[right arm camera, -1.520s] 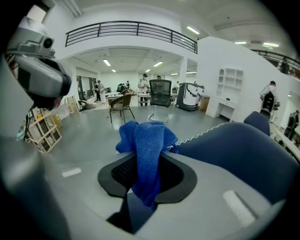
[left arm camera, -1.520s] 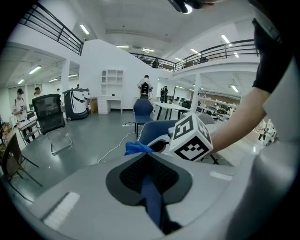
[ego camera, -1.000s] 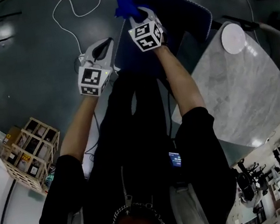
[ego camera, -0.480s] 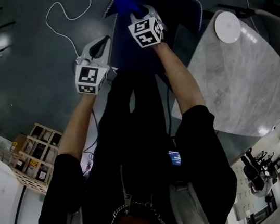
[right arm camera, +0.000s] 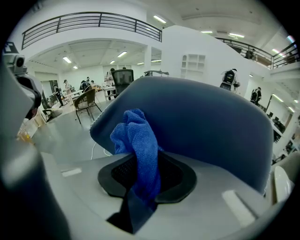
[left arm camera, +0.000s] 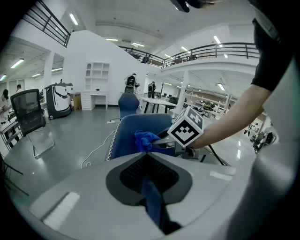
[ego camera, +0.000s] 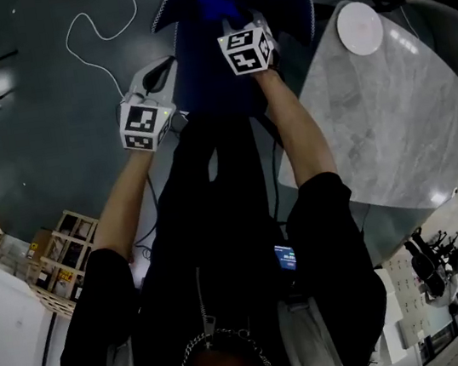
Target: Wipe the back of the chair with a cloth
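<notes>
My right gripper (ego camera: 230,24) has its jaws pinching the blue cloth (right arm camera: 138,140). The cloth sticks out of the jaw tips as a bunched fold and lies against the dark blue chair back (right arm camera: 206,122). In the head view the cloth sits high on the chair back, close to the far top edge and a little left of the middle. That top edge runs from left to right across my view, so I judge that the wipe must go along this long direction. Most of the bare surface lies to the right of the cloth and also nearer to me, lower down the panel. The left gripper (ego camera: 161,70) has its jaws pressed together with nothing between them, and it hangs just beside the left edge of the chair back. The right gripper is clearly the one on the work. The marble table (ego camera: 391,118) stands near on the right, so a wide stroke to that side needs some care, I think.
</notes>
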Demonstrator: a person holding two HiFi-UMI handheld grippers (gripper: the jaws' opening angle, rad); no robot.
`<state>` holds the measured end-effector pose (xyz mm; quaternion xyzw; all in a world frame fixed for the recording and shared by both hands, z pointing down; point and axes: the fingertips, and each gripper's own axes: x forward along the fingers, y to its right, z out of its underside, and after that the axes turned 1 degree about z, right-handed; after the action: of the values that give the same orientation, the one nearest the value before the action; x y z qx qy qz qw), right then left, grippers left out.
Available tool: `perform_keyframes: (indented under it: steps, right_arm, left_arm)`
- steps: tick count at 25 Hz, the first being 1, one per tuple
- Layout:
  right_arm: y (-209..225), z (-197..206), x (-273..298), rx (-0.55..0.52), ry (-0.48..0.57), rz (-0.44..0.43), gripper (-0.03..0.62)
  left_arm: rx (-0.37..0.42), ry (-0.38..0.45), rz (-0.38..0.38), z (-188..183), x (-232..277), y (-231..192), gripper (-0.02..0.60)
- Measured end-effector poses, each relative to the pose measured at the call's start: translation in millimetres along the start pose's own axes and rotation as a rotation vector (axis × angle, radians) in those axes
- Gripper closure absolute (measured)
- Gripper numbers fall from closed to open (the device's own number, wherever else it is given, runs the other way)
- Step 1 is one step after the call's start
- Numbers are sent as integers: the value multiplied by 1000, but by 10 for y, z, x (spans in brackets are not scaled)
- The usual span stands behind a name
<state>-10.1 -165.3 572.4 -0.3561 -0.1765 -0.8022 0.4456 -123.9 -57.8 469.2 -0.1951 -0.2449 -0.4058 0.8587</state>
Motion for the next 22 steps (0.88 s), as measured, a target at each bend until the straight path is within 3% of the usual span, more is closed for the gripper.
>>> perform_keyframes:
  steps: [10, 22]
  right_arm:
    - [499, 361, -195, 163, -43, 136, 494]
    - [1043, 862, -483, 557, -50, 333, 494]
  left_arm:
    - [28, -4, 50, -55, 172, 190, 578]
    - [38, -14, 106, -69, 277, 348, 578]
